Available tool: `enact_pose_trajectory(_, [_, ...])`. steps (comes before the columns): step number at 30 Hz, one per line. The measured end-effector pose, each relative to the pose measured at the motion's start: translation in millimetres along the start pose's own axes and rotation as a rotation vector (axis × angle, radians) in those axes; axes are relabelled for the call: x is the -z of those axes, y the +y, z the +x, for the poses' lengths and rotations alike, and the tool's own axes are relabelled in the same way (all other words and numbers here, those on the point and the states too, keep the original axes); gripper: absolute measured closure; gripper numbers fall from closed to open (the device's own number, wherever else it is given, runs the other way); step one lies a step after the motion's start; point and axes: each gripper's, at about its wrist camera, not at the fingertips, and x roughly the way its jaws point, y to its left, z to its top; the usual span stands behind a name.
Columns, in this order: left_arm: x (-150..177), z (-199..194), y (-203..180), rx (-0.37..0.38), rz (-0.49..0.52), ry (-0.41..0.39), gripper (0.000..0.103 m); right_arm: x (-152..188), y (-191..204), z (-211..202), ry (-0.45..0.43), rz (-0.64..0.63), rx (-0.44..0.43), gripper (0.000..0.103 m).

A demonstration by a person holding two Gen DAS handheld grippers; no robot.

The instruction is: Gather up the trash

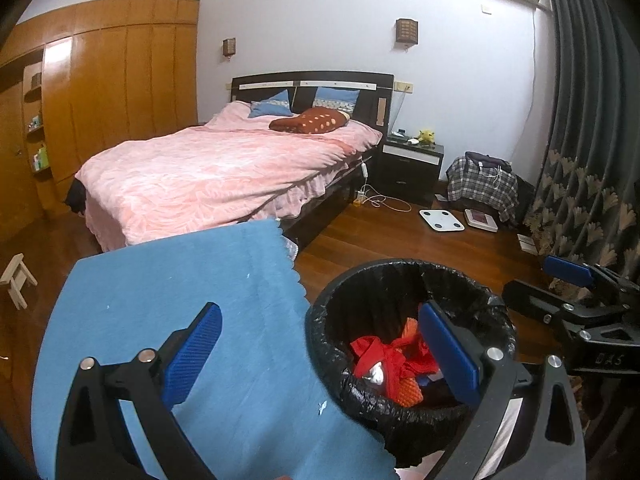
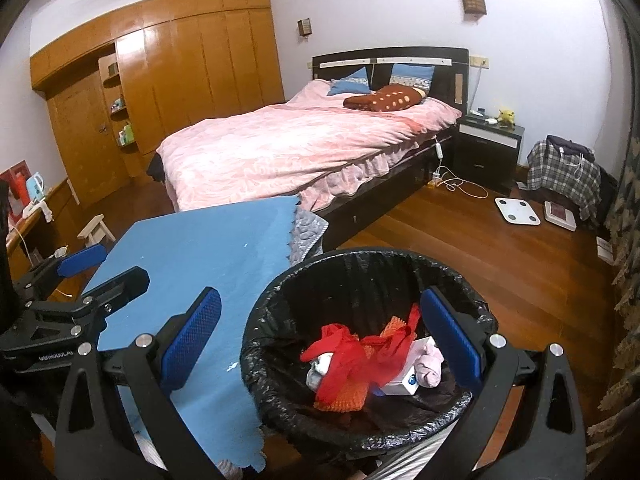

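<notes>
Readable text is scarce: "DAS"-like embossed letters on the black body of the right tongs (image 1: 568, 280) seen from the left camera, and "GenROBOLAI"-ish white print, partly cut off, on the left tongs (image 2: 100, 266) seen from the right camera; a blue round logo on the white box (image 2: 404, 376) in the bin, too small to read. Left tongs (image 1: 320, 348) spread wide, nothing between the blue pads. Right tongs (image 2: 332, 340) also spread wide, empty. Trash bin (image 2: 272, 320) with black liner sits on the floor just beside the blue-covered table (image 2: 192, 256). From each camera the bin's mouth lies below and ahead of the tongs, one pad over the table side and the other over the bin opening, not touching the rim. In the bin: red plastic bag (image 2: 352, 348), orange mesh (image 2: 340, 396), white box, pale crumpled bits. Table top bare apart from a few white specks. Bed (image 2: 300, 148) with pink cover behind.
</notes>
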Motion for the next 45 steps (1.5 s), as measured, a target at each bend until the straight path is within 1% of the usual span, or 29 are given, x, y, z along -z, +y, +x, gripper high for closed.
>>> enact_pose_trajectory(8, [2.4,-6.3,3.9,-0.009,-0.015,-0.008,0.006,-0.3,8.6,-2.6,-0.001,-0.011,-0.008,0.006])
enact_pose_trajectory(45, [3.4,-8.9,6.7,-0.013,-0.019,-0.014,0.006,-0.8,10.0,-3.2,0.002,-0.012,-0.009,0.006])
